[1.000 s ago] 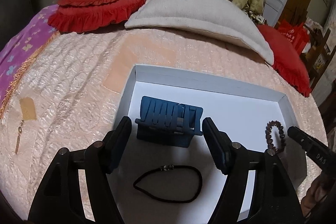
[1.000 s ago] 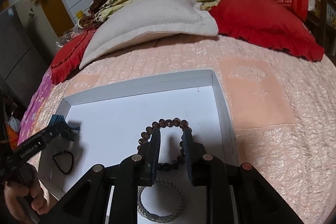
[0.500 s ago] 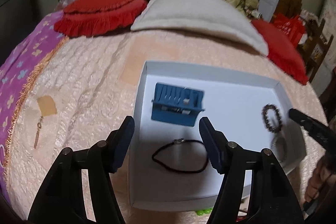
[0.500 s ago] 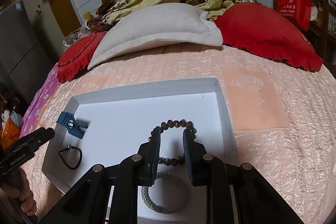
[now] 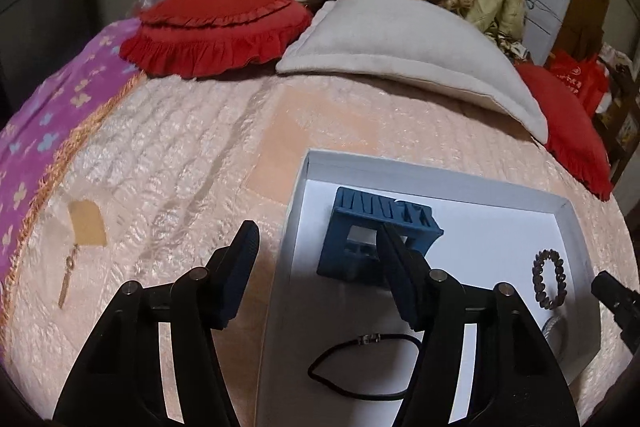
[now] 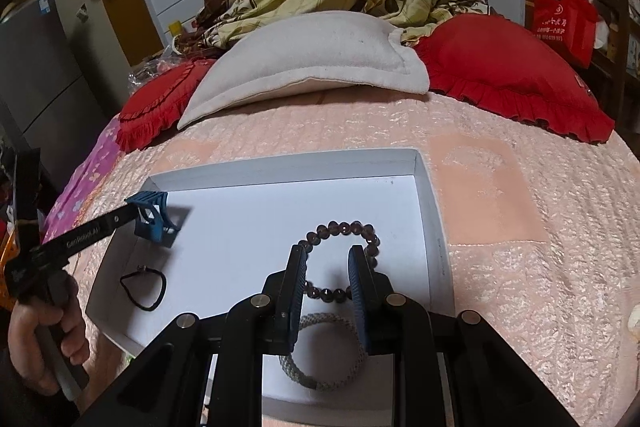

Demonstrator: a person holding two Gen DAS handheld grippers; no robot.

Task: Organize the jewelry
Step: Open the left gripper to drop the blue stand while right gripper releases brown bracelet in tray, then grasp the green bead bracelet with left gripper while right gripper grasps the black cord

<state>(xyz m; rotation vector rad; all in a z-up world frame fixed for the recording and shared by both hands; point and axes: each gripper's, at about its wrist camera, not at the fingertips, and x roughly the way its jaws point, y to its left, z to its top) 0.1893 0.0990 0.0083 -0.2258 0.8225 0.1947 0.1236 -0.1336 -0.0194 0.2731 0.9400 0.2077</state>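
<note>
Two grippers over tray (image 6: 426, 187) — left (image 5: 316, 267) open, right (image 6: 326, 291) narrow, empty — brown beaded bracelet (image 6: 340, 231) below.

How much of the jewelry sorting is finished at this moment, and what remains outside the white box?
Done: the white box already holds a blue hair clip, a black cord bracelet, a brown bead bracelet and a silver mesh bracelet. In hand: nothing; the left gripper and the right gripper are both empty. Left: a gold earring lies on the pink bedspread, outside the box.
</note>
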